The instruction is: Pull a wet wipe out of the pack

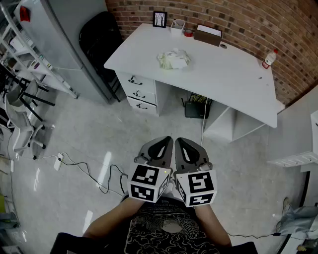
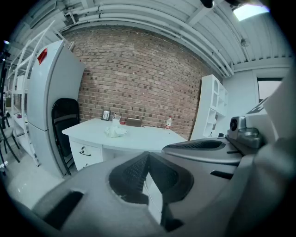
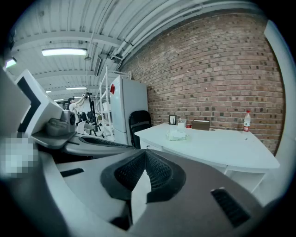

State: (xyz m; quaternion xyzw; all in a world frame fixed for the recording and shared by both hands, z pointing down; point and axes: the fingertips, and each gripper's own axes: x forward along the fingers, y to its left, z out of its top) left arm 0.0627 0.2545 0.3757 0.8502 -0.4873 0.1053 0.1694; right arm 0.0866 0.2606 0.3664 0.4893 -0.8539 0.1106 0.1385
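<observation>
Pack [image 1: 174, 59] lies on the desk [image 1: 228, 74]. Left gripper [image 1: 167, 141] and right gripper [image 1: 180, 142], well away, are both closed and empty.

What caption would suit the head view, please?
Left gripper and right gripper, shut, side by side; wipe pack on the distant desk.

No word, brand or number can be read here. The left gripper [image 1: 168, 141] and right gripper [image 1: 180, 142] bear only black-and-white square markers, no letters. The bottle [image 1: 269, 58] at the desk's [image 1: 223, 74] far right corner has a red label too small to read. The red sticker [image 1: 25, 13] on the grey cabinet [image 1: 59, 34] left of the desk is equally illegible.
</observation>
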